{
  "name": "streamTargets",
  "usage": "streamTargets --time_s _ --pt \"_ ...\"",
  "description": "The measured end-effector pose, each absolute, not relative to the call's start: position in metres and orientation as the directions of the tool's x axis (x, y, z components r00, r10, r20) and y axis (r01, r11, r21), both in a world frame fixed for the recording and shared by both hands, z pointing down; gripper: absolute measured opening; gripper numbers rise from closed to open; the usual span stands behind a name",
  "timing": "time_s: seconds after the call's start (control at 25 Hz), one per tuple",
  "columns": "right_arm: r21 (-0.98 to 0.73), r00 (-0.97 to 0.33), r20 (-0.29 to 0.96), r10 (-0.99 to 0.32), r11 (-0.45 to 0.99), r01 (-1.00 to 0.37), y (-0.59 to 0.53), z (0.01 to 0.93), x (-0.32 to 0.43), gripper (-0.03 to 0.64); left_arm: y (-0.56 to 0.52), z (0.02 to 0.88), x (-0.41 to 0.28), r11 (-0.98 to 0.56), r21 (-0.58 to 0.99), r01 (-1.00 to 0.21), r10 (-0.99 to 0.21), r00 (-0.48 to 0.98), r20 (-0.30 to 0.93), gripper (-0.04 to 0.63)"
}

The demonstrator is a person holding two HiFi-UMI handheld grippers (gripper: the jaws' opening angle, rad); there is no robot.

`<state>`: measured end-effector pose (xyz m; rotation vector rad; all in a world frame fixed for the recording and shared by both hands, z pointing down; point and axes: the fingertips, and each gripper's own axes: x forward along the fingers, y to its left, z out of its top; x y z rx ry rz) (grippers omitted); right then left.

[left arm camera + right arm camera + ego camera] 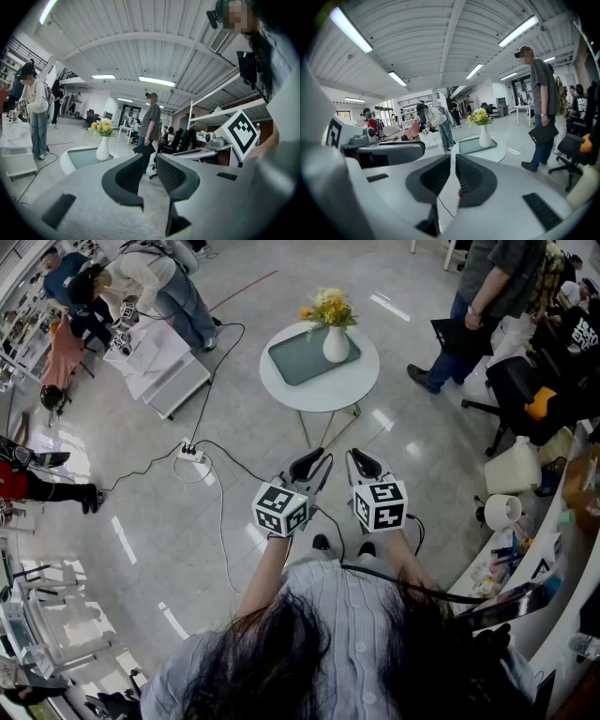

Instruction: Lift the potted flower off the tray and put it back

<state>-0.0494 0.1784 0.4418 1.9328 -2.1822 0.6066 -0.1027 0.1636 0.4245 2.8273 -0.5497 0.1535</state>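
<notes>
Head view: the potted flower [335,329] stands upright on the tray [298,360], apparently near its edge, on the worktop [281,385]. The left gripper [309,468] and right gripper [364,465] hang well apart from it, fingers together, empty.

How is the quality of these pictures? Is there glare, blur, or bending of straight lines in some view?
Head view: sharp, with lamp glare on the glossy floor. Left gripper view: strong fisheye, dark corners, curved ceiling ribs; the left gripper near the lens is blurred, the vase sharper. Right gripper view: the same bending, bright ceiling lamps, the right gripper slightly soft.
</notes>
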Motion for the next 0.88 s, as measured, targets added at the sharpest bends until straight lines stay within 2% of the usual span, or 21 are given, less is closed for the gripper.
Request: streamTargets --time_s 0.88 --pt "-0.237 -0.130 0.357 -0.925 0.045 -0.971 0.164 0.443 -0.064 0.057 0.138 0.439 -0.124 -0.905 0.246 -0.346 -0.312 0.935 0.168 0.081"
